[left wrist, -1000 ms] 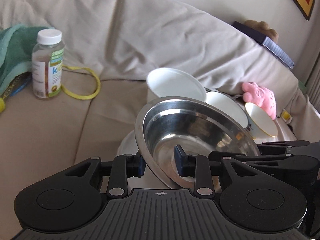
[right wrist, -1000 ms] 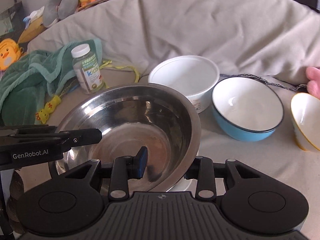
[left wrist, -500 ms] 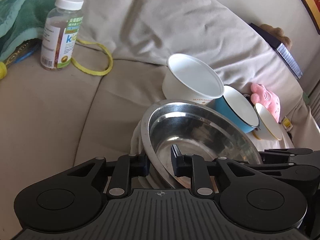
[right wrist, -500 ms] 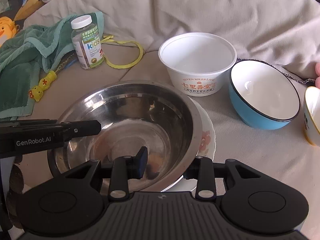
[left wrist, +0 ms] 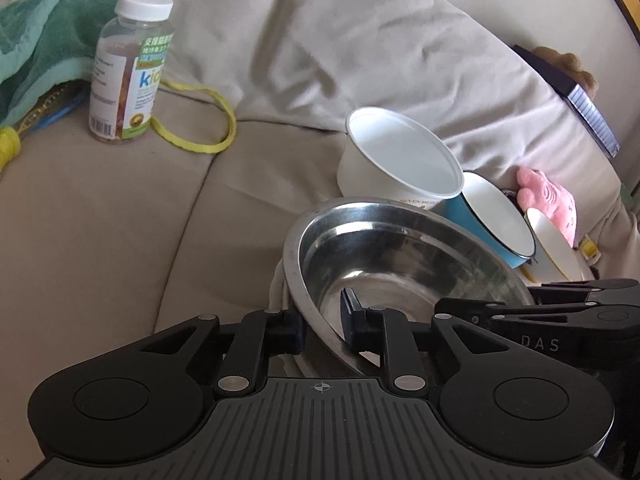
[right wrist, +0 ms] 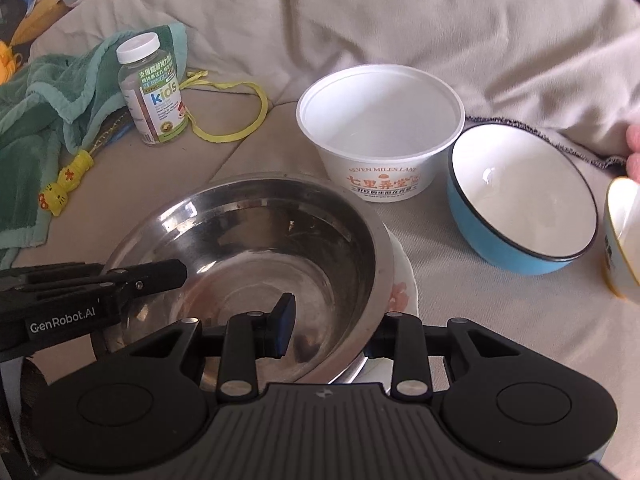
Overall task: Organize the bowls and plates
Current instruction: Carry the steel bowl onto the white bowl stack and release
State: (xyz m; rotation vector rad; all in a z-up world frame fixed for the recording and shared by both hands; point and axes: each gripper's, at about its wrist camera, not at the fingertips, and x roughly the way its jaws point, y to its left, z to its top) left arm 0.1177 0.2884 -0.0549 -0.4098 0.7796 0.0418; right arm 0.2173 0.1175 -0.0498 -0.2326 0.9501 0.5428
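Both tools gripped the steel bowl [right wrist: 256, 264] by its rim, one finger inside and one outside the wall. The left tool [left wrist: 322, 322] held the bowl's left rim; its jaws were closing, pads pressed on the metal. The right tool [right wrist: 328, 330] held the near right rim, its jaws likewise closing on the wall, though its outer finger was mostly hidden behind the bowl. The steel bowl sat tilted just ahead of both tools, over a white plate with a floral print [right wrist: 402, 284] that showed under its right edge. Plate and bowl lay on a beige sofa cushion [right wrist: 480, 320].

Just beyond the steel bowl stood a white paper bowl with orange print [right wrist: 380, 136], upright. To the right of it, touching or nearly so, a blue bowl with white inside [right wrist: 520, 208] leaned towards the tools. Further right, at the edge of the right wrist view, sat a small yellow-rimmed bowl [right wrist: 622, 236], with a pink plush toy [left wrist: 548, 200] behind it.

Far left of the tools stood a vitamin bottle with white cap [right wrist: 152, 92], a yellow cord loop [right wrist: 244, 120] beside it and a green towel [right wrist: 48, 108] further left.
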